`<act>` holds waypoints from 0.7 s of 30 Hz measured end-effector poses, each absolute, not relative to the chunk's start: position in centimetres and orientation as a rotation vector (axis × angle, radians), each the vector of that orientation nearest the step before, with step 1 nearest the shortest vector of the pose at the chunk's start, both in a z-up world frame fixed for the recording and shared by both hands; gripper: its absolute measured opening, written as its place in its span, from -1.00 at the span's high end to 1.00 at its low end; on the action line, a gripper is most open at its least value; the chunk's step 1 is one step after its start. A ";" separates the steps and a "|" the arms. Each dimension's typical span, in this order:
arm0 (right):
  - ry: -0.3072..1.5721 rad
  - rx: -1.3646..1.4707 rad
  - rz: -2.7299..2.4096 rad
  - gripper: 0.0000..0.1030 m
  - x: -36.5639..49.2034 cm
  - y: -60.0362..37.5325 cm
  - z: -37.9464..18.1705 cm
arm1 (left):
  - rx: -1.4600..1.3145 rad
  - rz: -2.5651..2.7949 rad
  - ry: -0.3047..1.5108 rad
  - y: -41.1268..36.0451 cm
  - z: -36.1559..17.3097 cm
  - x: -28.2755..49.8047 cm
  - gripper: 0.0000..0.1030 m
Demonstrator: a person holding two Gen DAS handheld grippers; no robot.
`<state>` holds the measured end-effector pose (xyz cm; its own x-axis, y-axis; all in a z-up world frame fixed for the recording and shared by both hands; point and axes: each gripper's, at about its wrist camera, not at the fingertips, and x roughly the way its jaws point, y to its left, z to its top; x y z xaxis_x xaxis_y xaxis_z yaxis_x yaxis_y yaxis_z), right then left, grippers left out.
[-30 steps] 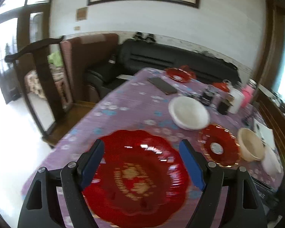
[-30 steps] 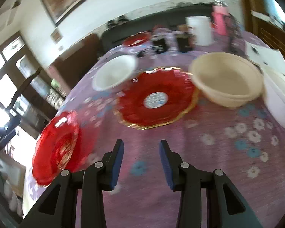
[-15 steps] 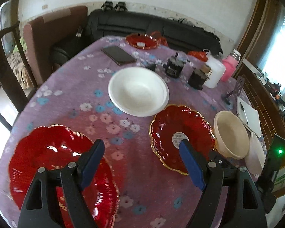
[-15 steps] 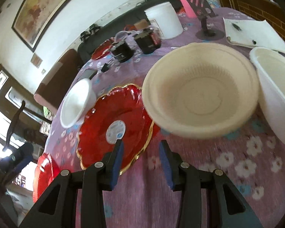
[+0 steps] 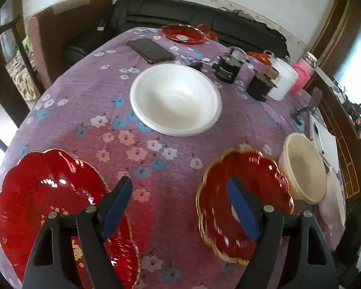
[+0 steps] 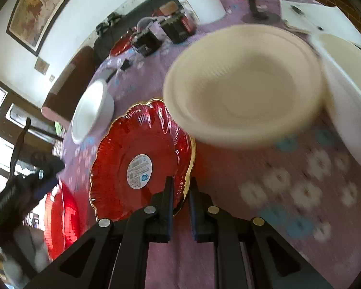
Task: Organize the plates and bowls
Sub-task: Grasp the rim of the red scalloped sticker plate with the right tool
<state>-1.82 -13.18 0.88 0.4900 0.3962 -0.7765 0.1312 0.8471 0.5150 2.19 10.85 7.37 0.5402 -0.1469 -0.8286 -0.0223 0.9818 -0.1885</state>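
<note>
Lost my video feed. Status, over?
Right claw shut on gold-rimmed red scalloped plate. Left claw open, empty. Cream ribbed bowl overlaps that plate's far edge.

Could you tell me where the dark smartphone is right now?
In the left wrist view, the dark smartphone lies far-left on the purple cloth, beyond the white bowl.

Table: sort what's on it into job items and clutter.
Job: stickered red plate, big red plate, far red plate, white bowl, cream bowl, white tub.
Clutter: phone, black jars, white container, pink bottle, notepad.
</note>
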 end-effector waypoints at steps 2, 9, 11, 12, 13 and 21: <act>1.073 0.564 0.178 0.76 -3.1 -13.9 0.9 | -0.173 -0.095 1.005 10.2 7.1 2.0 -0.55; 1.033 0.551 0.157 0.72 -4.5 -15.1 1.2 | -0.124 -0.132 1.061 7.2 5.0 1.9 -0.55; 1.028 0.548 0.155 0.72 -4.2 -15.0 1.2 | -0.083 -0.132 1.067 6.4 4.5 1.8 -0.55; 1.027 0.550 0.157 0.72 -4.2 -15.0 1.1 | -0.067 -0.130 1.066 6.1 4.3 1.8 -0.55; 1.027 0.553 0.158 0.72 -4.1 -15.0 1.0 | -0.054 -0.129 1.067 5.9 4.1 1.8 -0.55; 1.022 0.573 0.164 0.72 -3.6 -15.0 0.2 | -0.012 -0.158 1.138 4.5 1.8 2.6 -0.55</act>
